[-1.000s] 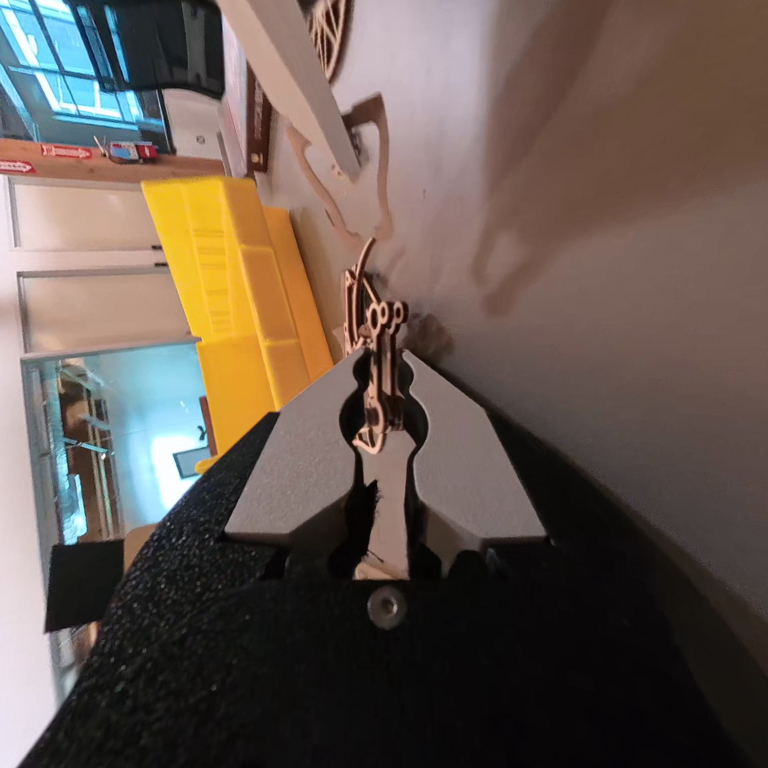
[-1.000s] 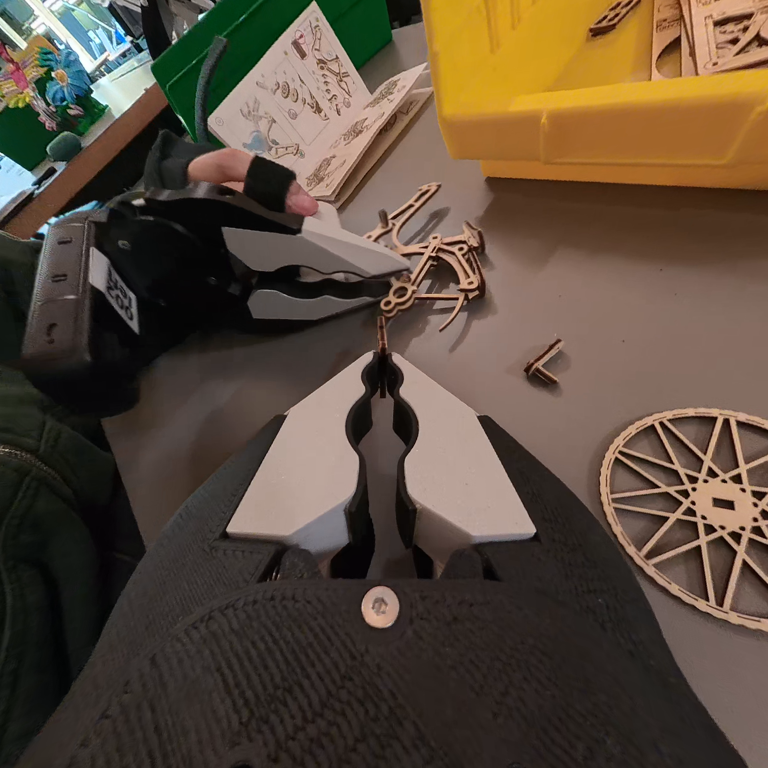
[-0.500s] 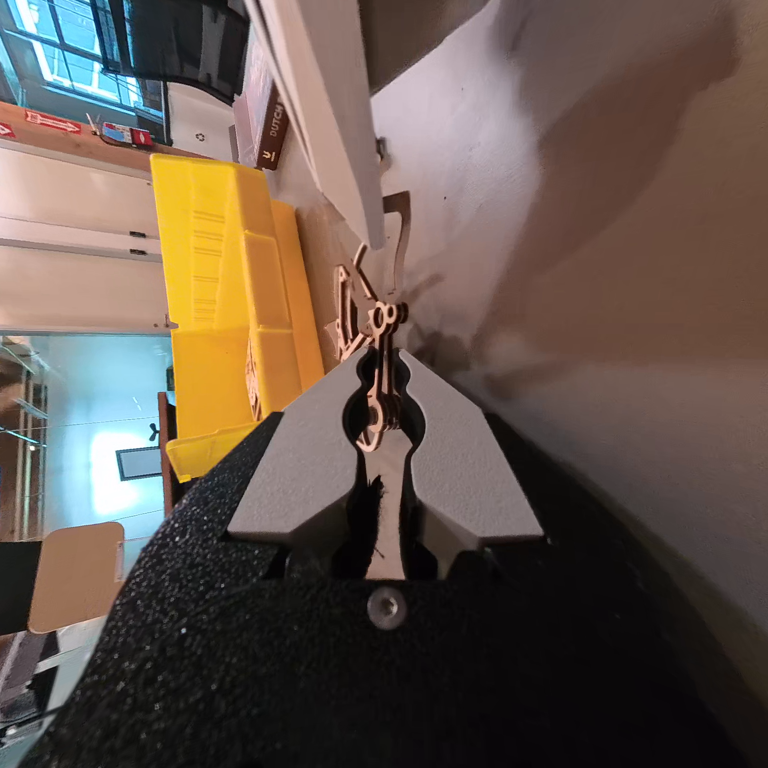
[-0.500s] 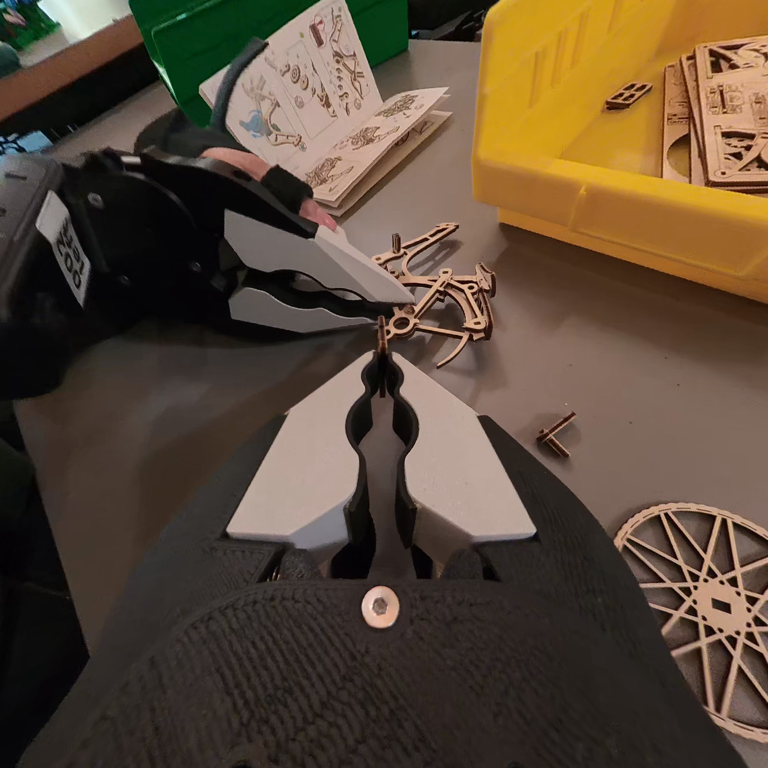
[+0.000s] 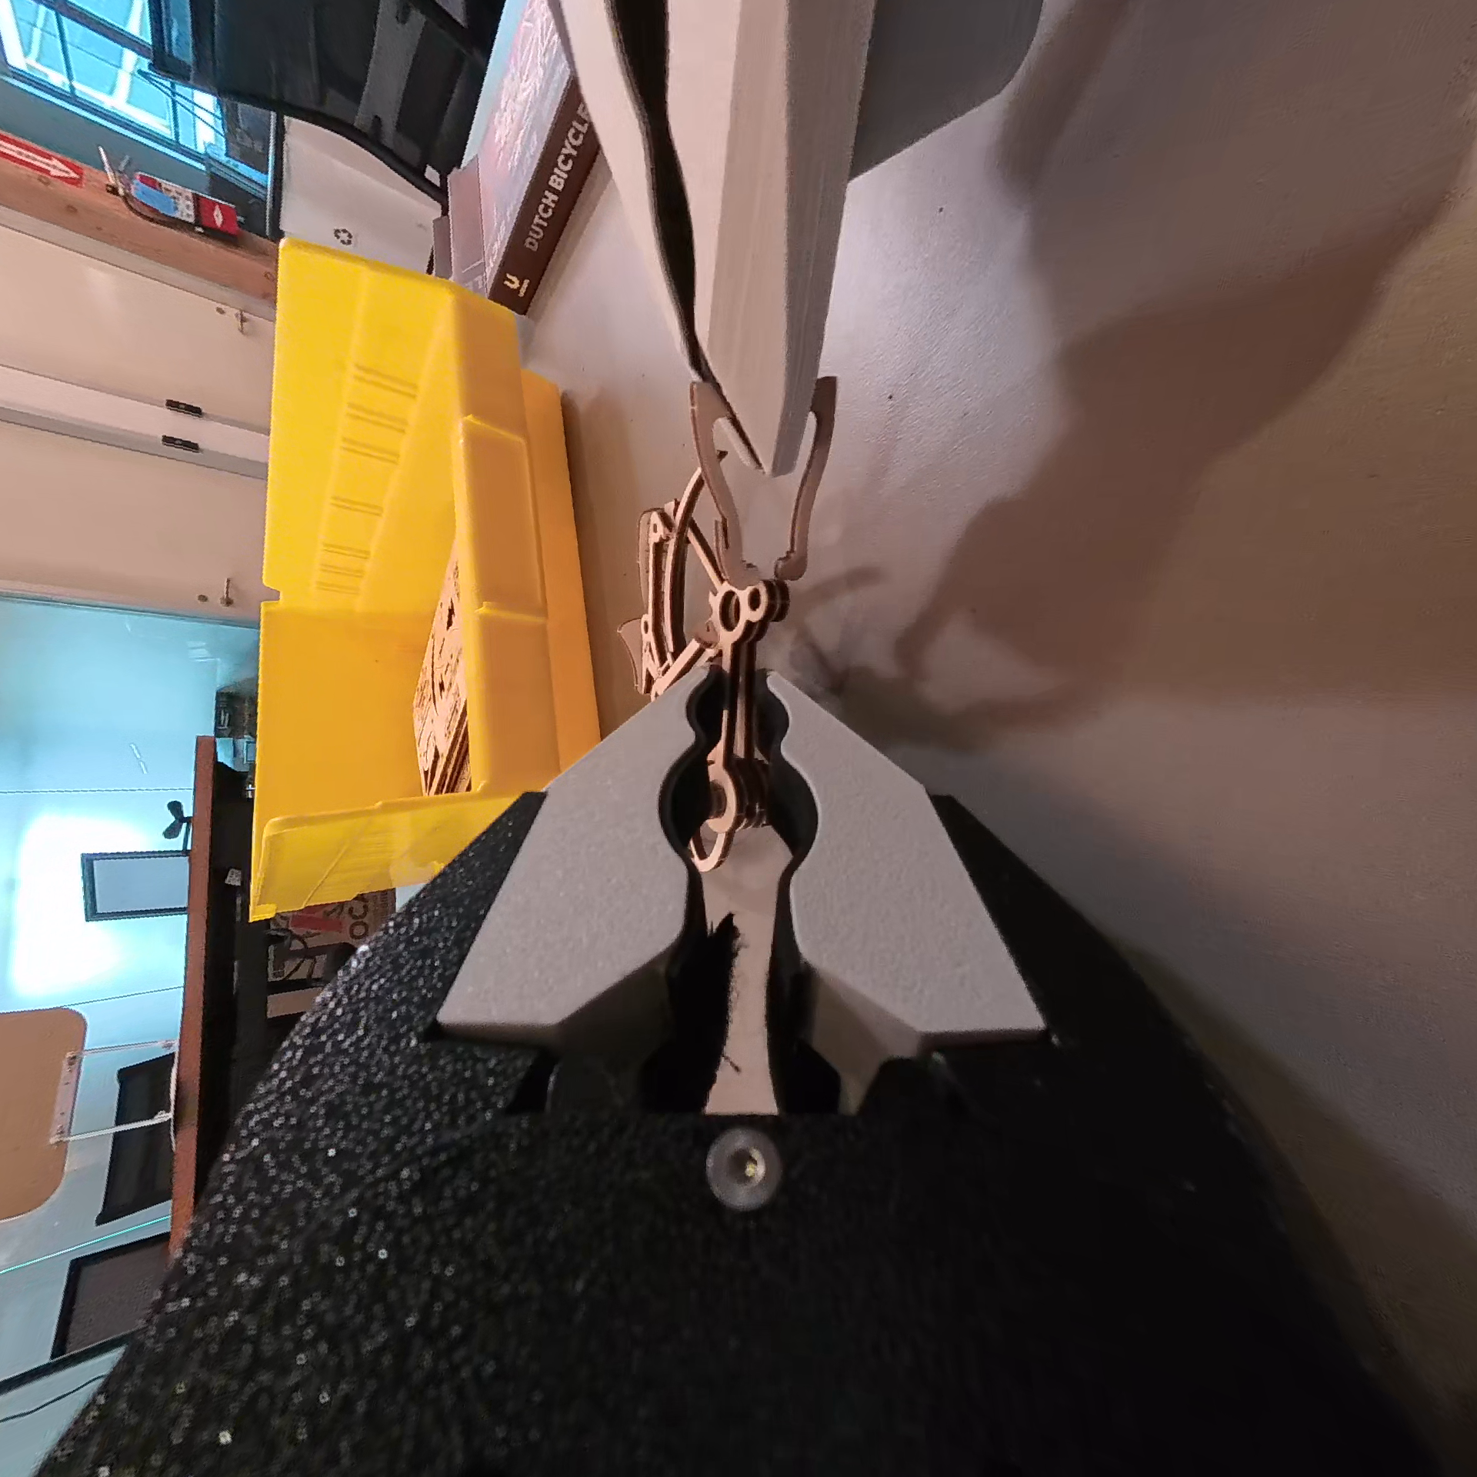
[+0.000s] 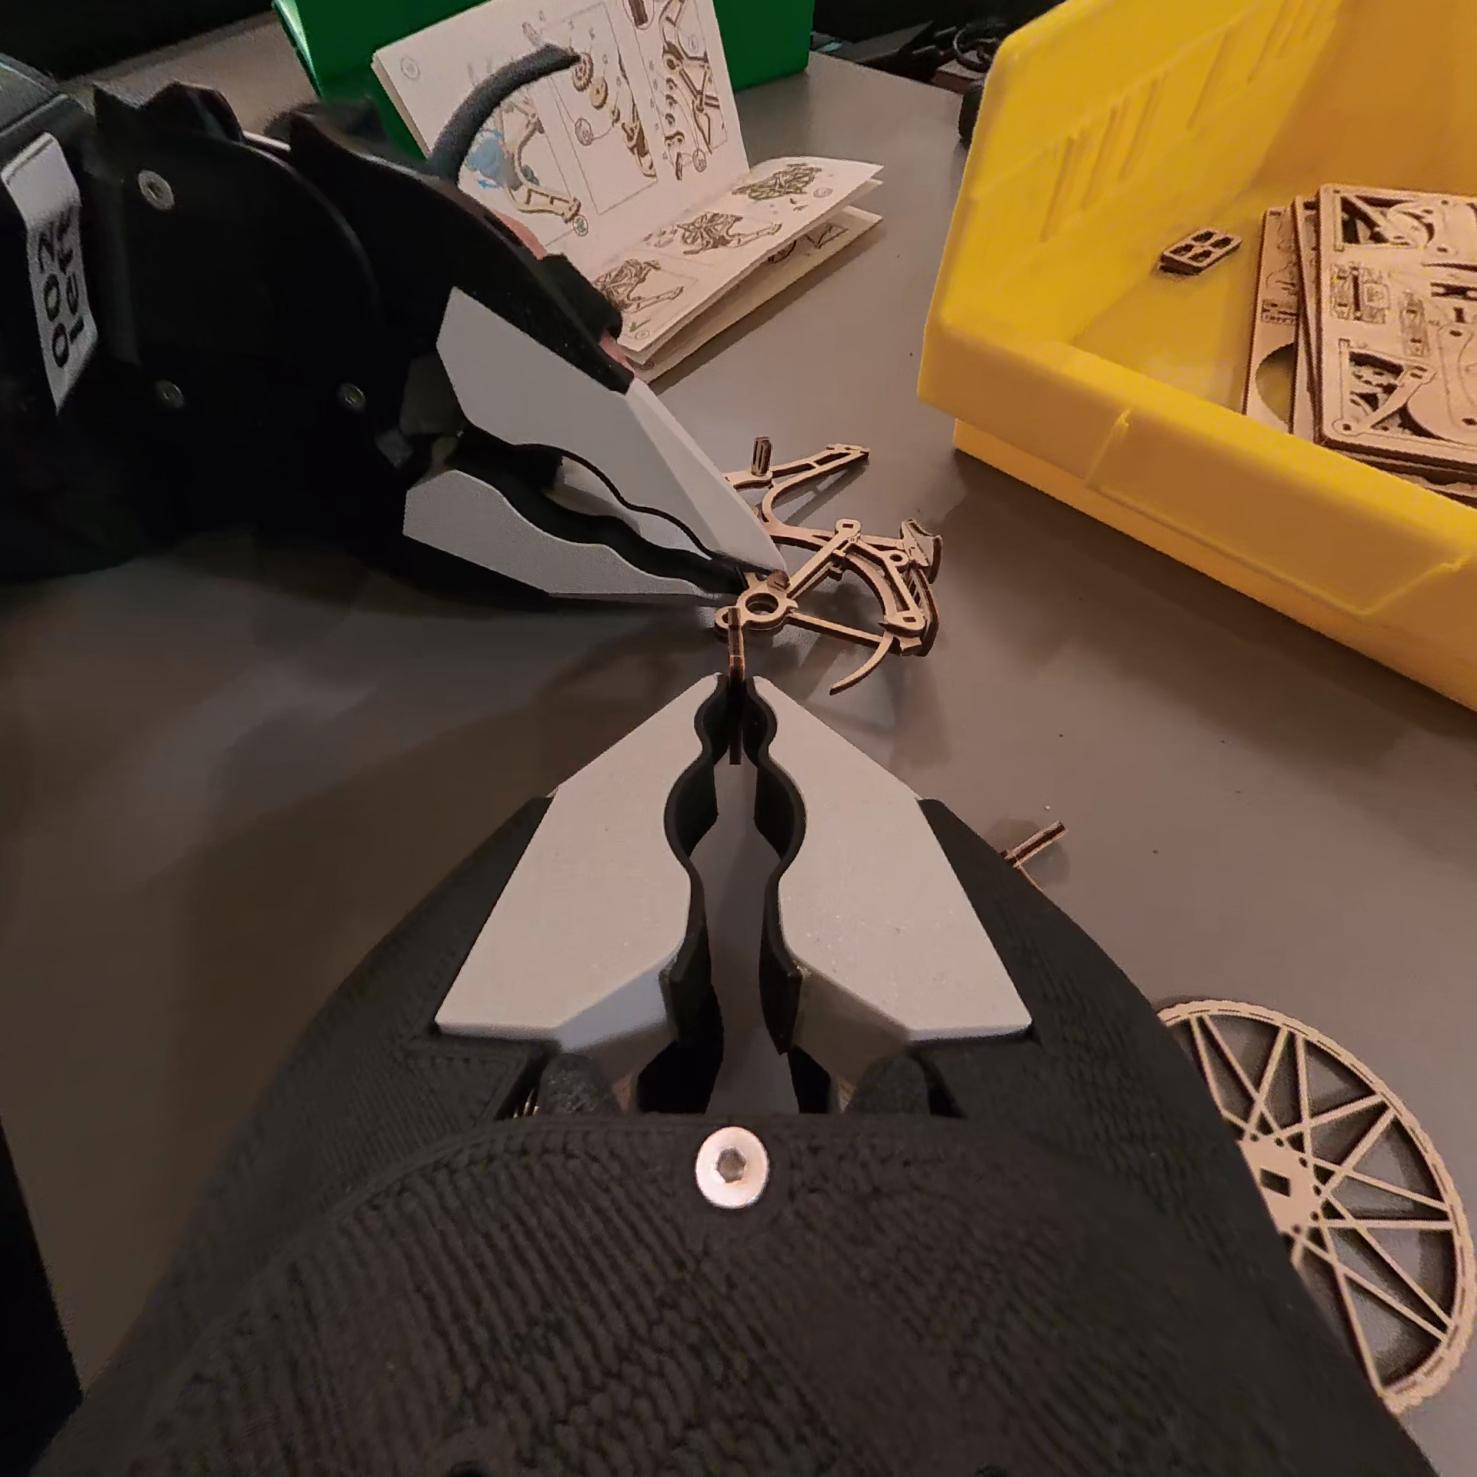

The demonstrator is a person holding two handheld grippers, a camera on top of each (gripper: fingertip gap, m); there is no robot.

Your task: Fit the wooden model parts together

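Note:
My left gripper (image 5: 739,679) is shut on the wooden bicycle frame (image 5: 747,615), turned on its side just above the grey table. In the right wrist view, the left gripper (image 6: 739,571) grips the frame (image 6: 847,591) at its ringed end. My right gripper (image 6: 734,687) is shut on a small thin wooden piece (image 6: 734,659), held upright with its tip right at the frame's ring. The right gripper's fingers (image 5: 767,320) reach in from the top of the left wrist view.
A yellow bin (image 6: 1119,360) holding wooden part sheets (image 6: 1375,320) stands at the right. An open instruction booklet (image 6: 679,200) lies at the back in front of a green box (image 6: 559,40). A spoked wooden wheel (image 6: 1319,1183) and a small L-shaped piece (image 6: 1035,843) lie at the right. One gripper's finger ends stand about 5 cm off the other's. My right gripper's tips are some 15 cm from the spoked wooden wheel (image 6: 1319,1183).
My right gripper has moved forward with the small piece, closing the gap to the frame's ring. The left gripper has kept its hold on the frame.

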